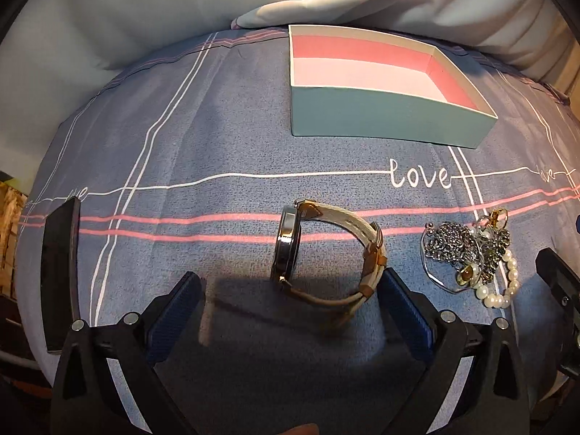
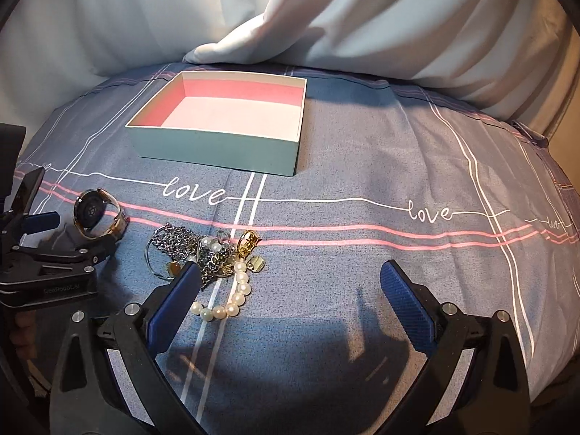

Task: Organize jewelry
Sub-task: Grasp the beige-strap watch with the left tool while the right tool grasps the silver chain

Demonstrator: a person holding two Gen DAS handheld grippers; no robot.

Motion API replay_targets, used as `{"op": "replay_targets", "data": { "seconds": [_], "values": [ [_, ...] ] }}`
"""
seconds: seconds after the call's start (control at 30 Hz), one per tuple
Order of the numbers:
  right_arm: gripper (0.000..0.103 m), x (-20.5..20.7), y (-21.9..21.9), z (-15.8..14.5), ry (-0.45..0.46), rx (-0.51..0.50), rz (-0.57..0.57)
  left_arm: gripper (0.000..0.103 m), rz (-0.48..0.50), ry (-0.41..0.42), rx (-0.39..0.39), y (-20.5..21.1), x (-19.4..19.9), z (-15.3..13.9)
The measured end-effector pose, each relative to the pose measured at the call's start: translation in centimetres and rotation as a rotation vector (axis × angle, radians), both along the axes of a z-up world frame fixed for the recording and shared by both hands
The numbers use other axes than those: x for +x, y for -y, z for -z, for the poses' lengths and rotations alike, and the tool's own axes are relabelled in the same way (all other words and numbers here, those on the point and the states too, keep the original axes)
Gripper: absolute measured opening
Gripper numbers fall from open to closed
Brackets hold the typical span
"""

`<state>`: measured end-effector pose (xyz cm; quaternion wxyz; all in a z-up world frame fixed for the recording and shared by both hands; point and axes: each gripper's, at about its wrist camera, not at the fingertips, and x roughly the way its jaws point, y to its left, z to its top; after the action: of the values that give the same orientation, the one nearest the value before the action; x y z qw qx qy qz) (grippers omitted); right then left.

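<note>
A wristwatch point(image 1: 290, 244) with a cream strap stands on its side on the blue bedsheet, just beyond my open left gripper point(image 1: 290, 291); its strap lies close to the right finger. The watch also shows in the right wrist view point(image 2: 95, 217). A pile of jewelry point(image 2: 206, 253) with silver chains, a pearl bracelet point(image 2: 232, 295) and gold pieces lies right of the watch; the pile also shows in the left wrist view point(image 1: 475, 253). My right gripper point(image 2: 290, 284) is open and empty, its left finger beside the pile. An open teal box point(image 2: 221, 145) with a pink inside stands farther back, empty.
A dark phone point(image 1: 59, 275) lies at the left on the sheet. White pillows and bedding point(image 2: 326, 18) lie behind the box. The left gripper point(image 2: 54, 250) shows at the left edge of the right wrist view.
</note>
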<state>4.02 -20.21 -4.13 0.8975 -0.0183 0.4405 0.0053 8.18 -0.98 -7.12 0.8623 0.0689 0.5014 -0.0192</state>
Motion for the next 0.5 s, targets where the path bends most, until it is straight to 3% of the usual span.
{"op": "replay_targets", "data": {
  "seconds": [0.1,0.17,0.4,0.43,0.5],
  "values": [
    [0.097,0.7,-0.4,0.5,-0.009,0.014,-0.031,0.097,-0.010,0.010,-0.026,-0.3,0.6,0.4],
    [0.089,1.0,-0.7,0.7,-0.010,0.024,-0.054,0.096,-0.002,0.019,-0.026,-0.3,0.6,0.4],
    [0.059,2.0,-2.1,2.5,-0.050,0.051,-0.109,0.067,0.060,0.079,-0.011,1.6,0.1,-0.2],
    [0.049,2.0,-2.3,2.5,-0.050,0.056,-0.116,0.061,0.072,0.083,-0.015,1.8,0.0,-0.3],
    [0.030,2.0,-2.6,2.5,-0.050,0.070,-0.139,0.059,0.072,0.080,-0.018,2.0,-0.1,-0.5]
  ]
}}
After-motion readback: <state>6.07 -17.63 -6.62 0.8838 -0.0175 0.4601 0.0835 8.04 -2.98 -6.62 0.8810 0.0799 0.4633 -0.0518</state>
